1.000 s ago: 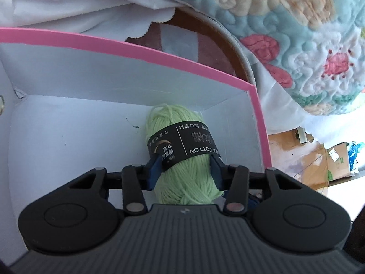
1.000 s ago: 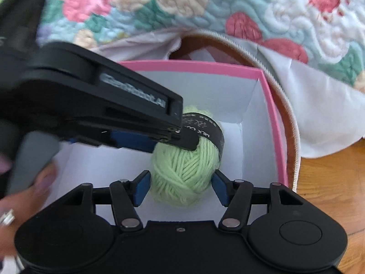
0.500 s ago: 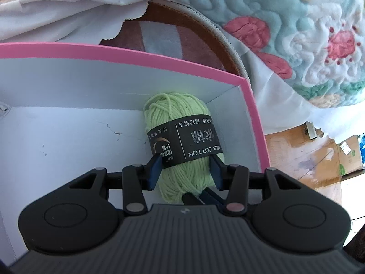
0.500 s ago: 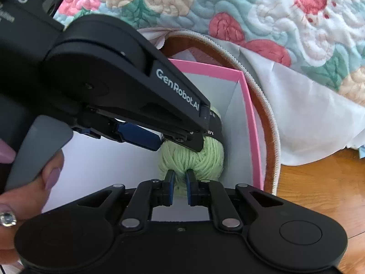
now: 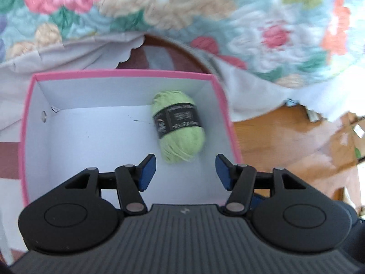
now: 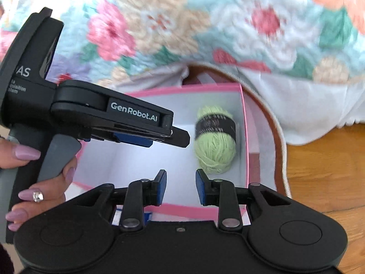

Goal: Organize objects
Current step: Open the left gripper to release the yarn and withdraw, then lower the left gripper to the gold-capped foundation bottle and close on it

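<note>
A light green yarn ball (image 5: 180, 127) with a black paper band lies on the white floor of a pink-rimmed box (image 5: 123, 73), near its right wall. My left gripper (image 5: 186, 172) hovers above the box, its jaws opening, blue pads apart with nothing between them; the yarn lies just beyond the fingertips. In the right wrist view the same yarn ball (image 6: 214, 146) rests by the pink box's right wall (image 6: 245, 137). My right gripper (image 6: 181, 188) is above the near rim, jaws opening, nothing between them. The left gripper's body (image 6: 127, 118) crosses this view, held by a hand (image 6: 27, 173).
A floral quilt (image 5: 205, 18) and a white sheet (image 5: 251, 96) hang behind the box. A brown round base with a zip edge (image 6: 273, 132) lies under the box. Wooden floor (image 6: 324, 171) shows at the right, with cardboard (image 5: 337, 150) further off.
The left gripper let go of the yarn and rose away from it; the yarn now lies in the box. The right gripper closed, then started spreading, and also lifted back.
</note>
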`<state>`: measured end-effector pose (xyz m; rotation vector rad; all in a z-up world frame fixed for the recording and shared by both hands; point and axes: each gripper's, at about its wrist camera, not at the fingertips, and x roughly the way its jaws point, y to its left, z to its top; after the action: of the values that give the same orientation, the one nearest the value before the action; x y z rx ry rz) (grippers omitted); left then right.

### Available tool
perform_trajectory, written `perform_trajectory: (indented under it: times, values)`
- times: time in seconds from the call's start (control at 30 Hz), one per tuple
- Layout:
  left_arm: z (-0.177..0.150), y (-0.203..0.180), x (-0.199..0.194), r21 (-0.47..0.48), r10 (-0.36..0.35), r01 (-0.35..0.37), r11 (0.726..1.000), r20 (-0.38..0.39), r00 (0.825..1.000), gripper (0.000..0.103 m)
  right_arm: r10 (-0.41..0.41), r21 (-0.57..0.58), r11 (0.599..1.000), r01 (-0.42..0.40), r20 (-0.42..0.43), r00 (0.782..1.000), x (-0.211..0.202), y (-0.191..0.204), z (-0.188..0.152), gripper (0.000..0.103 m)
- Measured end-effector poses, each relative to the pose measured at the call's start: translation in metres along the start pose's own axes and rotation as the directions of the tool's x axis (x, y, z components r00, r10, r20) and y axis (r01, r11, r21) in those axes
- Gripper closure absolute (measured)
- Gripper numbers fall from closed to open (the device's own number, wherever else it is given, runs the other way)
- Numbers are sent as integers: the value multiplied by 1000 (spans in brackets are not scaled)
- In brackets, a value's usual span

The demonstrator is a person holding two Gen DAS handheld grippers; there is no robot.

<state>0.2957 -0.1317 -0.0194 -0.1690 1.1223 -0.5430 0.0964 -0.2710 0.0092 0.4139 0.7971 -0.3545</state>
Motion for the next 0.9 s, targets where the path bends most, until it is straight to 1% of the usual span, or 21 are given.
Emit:
perform_trajectory:
  times: [0.1,0.17,0.23,0.33,0.47,0.57,0.63,0.73,0.83,0.9]
  values:
    - [-6,-13,-48,27,4,-4,1000,11,1000,44,23,-32,999,-23,6,1000,-32,14,9,69]
    - [-14,-23,-77,61,27,-28,998,22,999,39,40,-58,998,-39,11,999,-56,24,9,67]
    - [-23,-31,-105,88,57,-59,994,26,998,37,61,-81,995,-60,13,998,-77,33,8,63]
    - [-40,-36,-140,91,61,-62,994,14,998,36,88,-128,988,-84,26,996,-111,44,1,57]
    - [-68,-40,-175,93,50,-53,994,32,998,31,119,-175,978,-110,39,992,-148,53,-20,47]
    - [-92,-39,-188,98,40,-43,994,28,999,30,144,-184,973,-136,33,989,-168,53,-39,45]
    - [-109,-39,-190,101,37,-38,994,14,999,29,160,-179,972,-154,24,987,-173,52,-53,40]
    - [-133,-39,-184,123,35,-32,992,-21,999,29,170,-183,969,-167,4,985,-173,52,-74,40]
    - [-153,-37,-174,131,22,-15,991,-56,998,29,160,-198,967,-160,-16,987,-167,52,-94,39]
    - [-166,-35,-167,134,27,-16,991,-78,997,29,164,-200,965,-168,-34,986,-161,50,-106,39]
